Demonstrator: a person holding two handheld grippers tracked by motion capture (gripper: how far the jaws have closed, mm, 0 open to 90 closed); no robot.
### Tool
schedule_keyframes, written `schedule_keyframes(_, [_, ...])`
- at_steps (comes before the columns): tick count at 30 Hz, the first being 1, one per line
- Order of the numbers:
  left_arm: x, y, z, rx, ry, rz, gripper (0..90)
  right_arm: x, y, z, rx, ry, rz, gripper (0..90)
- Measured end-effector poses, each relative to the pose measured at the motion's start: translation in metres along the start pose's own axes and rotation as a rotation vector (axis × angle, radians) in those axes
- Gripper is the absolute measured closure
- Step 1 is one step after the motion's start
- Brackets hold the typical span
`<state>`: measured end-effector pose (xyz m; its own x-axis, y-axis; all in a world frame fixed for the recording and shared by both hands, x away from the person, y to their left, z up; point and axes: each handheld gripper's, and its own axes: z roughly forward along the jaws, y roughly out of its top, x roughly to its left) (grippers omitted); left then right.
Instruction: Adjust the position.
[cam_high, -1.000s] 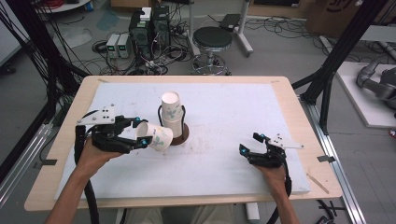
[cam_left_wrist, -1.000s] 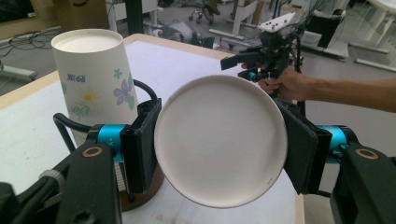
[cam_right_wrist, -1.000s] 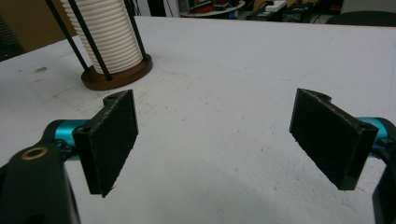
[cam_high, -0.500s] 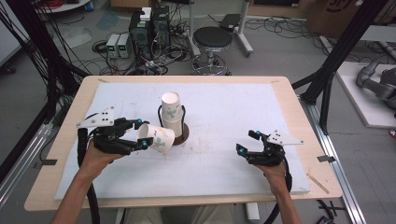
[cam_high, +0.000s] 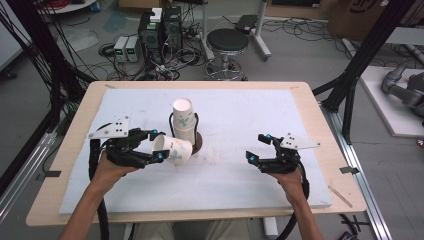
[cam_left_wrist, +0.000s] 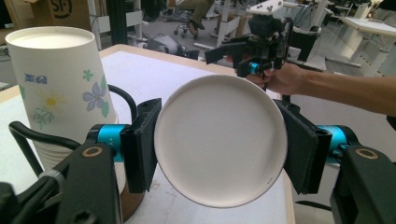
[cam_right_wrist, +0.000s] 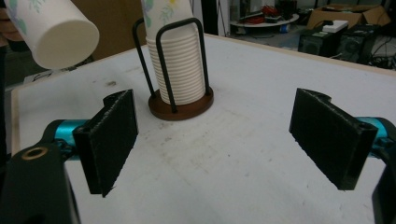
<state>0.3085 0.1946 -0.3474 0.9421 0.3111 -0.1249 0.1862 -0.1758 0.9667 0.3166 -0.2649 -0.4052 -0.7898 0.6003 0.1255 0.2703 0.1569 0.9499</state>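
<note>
I hold one paper cup (cam_high: 172, 149) on its side in my left tool (cam_high: 156, 146), the two black pads pressed against opposite walls of it near the base, so its flat round bottom faces the left tool's camera. Gripping low on the cup is probably deliberate: the base ring is the stiffest part of thin paper, and the wall there dents least. The cup hangs just above the desk (cam_high: 240, 175), right beside the stack (cam_high: 183, 120).

The stack stands upside down on a round brown base (cam_right_wrist: 180, 108), kept upright by thin black wire loops on either side; I judge the loops are there to stop the column from leaning as cups come off. The rolled rims show as fine white ridges in the right gripper view. The cups are matte white with a small flower print.

My right tool (cam_high: 261, 148) waits wide and empty, well apart from the stack, low over the desk. The desk's white mat looks scuffed and faintly stained.
</note>
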Motion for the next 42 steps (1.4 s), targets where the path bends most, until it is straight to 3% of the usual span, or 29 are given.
schedule_keyframes(22, [0.001,-0.008,0.018,-0.009,-0.039,-0.005,36.8,0.035,0.058,0.040,0.023,0.253,-0.128,15.7])
schedule_keyframes(42, [-0.002,-0.008,0.036,-0.022,-0.093,-0.005,36.8,0.056,0.086,0.081,0.056,0.437,-0.177,15.7])
